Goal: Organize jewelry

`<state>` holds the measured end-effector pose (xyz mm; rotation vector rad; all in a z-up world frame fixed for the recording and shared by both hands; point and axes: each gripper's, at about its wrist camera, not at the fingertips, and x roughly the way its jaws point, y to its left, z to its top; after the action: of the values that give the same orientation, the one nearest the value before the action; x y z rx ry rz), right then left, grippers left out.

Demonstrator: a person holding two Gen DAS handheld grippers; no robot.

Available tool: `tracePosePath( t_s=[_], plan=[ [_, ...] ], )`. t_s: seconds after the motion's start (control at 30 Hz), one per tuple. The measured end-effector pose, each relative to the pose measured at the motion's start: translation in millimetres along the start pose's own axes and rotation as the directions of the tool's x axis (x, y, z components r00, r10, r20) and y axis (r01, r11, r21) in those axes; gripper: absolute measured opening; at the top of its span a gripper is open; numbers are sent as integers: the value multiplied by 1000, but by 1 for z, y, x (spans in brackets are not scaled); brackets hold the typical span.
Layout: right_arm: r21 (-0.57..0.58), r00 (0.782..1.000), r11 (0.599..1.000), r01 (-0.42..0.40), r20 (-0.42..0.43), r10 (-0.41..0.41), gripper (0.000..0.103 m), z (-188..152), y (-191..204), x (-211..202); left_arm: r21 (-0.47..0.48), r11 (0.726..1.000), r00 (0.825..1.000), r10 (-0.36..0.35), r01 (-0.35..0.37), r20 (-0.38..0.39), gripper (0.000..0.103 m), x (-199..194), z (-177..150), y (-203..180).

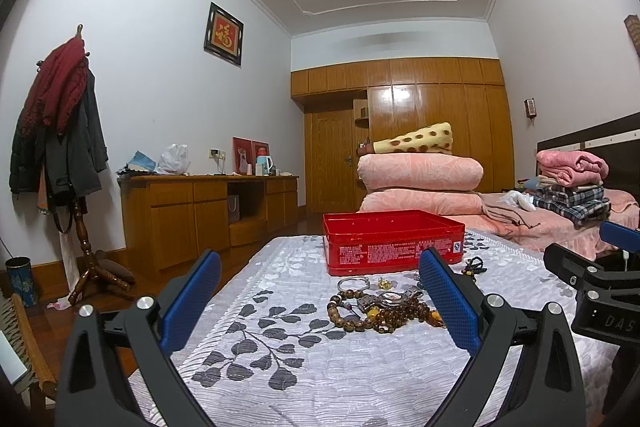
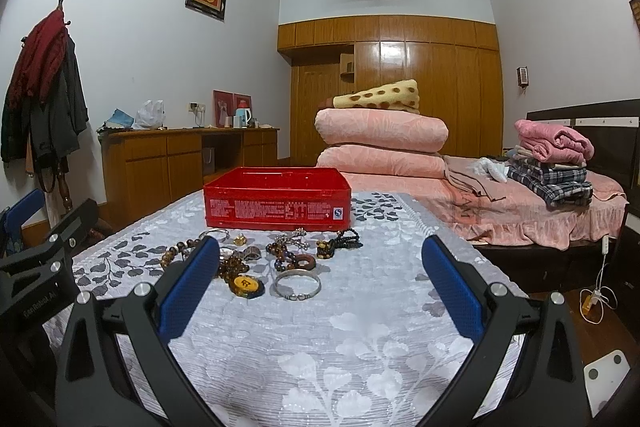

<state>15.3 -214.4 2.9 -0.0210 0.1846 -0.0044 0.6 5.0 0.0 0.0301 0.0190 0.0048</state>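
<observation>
A red tin box (image 1: 390, 241) (image 2: 276, 197) stands open on a table with a grey leaf-patterned cloth (image 1: 304, 359) (image 2: 360, 327). Jewelry lies in front of it: brown bead bracelets (image 1: 352, 311) (image 2: 176, 253), a watch (image 1: 390, 301), a silver bangle (image 2: 297, 285) (image 1: 352, 283), a yellow pendant (image 2: 245, 285), a dark bead string (image 2: 346, 239) (image 1: 474, 265). My left gripper (image 1: 320, 303) is open and empty, just short of the pile. My right gripper (image 2: 320, 291) is open and empty, with the silver bangle between its fingers' line.
A bed (image 2: 520, 203) with folded pink quilts (image 2: 380, 139) and stacked clothes (image 2: 552, 163) lies behind and to the right. A wooden desk (image 1: 208, 211) and a coat stand (image 1: 64, 131) are at the left. The right gripper's body (image 1: 592, 291) sits beside the left one.
</observation>
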Motion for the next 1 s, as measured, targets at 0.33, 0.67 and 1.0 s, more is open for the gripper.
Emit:
tracePosePath(
  t_s=[0.33, 0.67, 1.0],
  plan=[
    [-9, 1000, 1000, -4, -23, 4, 98, 0, 7, 5, -6, 1000, 999, 2, -3, -39, 97, 9, -6, -2],
    [-33, 975, 999, -16, -224, 8, 98, -2, 7, 44, -13, 1000, 947, -24, 20, -321, 97, 52, -10, 6],
    [-11, 904, 997, -72, -423, 61, 98, -7, 4, 88, -73, 993, 874, -120, 97, -470, 93, 83, -13, 7]
  ],
)
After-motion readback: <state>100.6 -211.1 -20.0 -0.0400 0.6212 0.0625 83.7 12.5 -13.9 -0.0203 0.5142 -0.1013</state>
